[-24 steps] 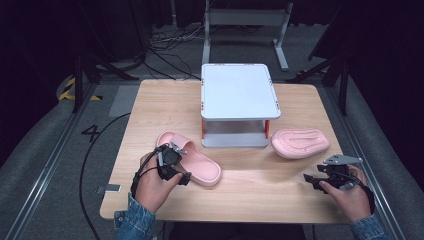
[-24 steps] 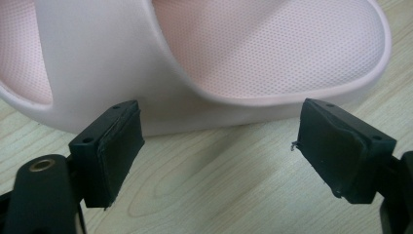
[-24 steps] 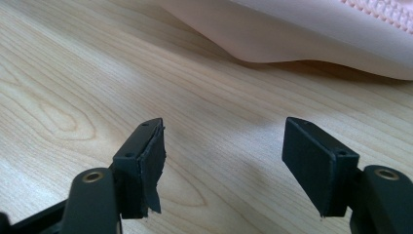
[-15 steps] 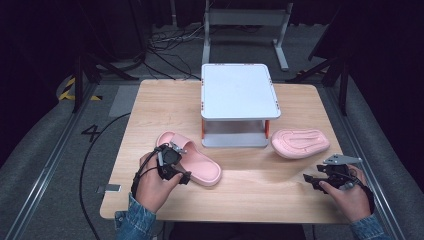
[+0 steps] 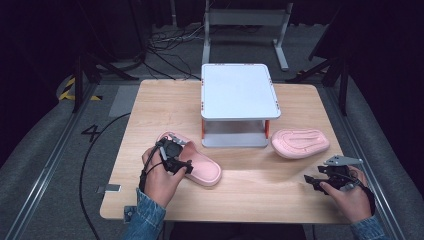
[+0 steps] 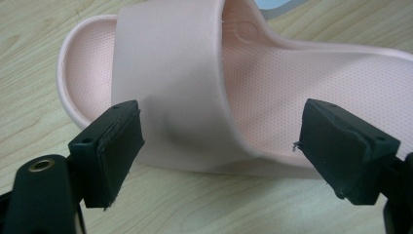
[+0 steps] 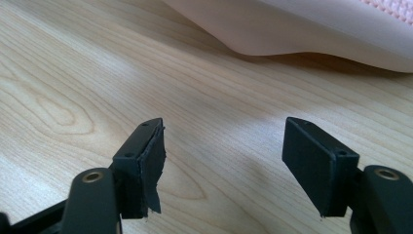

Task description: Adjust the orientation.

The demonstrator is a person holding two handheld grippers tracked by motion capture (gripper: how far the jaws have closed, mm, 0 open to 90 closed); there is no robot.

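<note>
**Left gripper poised at the strap of the near slipper, jaws spread**

Seen from the high view: a wooden table (image 5: 150, 100), with a white two-tier stand (image 5: 237, 92) at its middle as the landmark. In front of the stand and to its left, a pink slipper lying sole-down (image 5: 192, 162), strap end toward the stand, heel end pointing away toward the near edge. Just right of the stand's front corner, a second pink slipper (image 5: 300, 142), turned sole-up with the ribbed tread showing, well apart from the first.

At the strap end of the sole-down slipper, in front-left of the stand: the left gripper (image 5: 175, 157), held in the person's left hand (image 5: 160, 180). From the left gripper view: left gripper (image 6: 221, 151) with jaws released and standing wide, one to either side of the broad strap (image 6: 170, 83), the slipper's near rim between them. No pad pressing on the foam; a gap visible on both sides, so nothing grasped.

In front of the stand and far to its right, near the table's front right corner: the right gripper (image 5: 332, 177) in the right hand (image 5: 350, 197), well short of the upturned slipper. From the right gripper view: right gripper (image 7: 224, 165) with jaws parted over bare wood, nothing between them, the edge of the upturned slipper (image 7: 302, 29) lying ahead.
</note>
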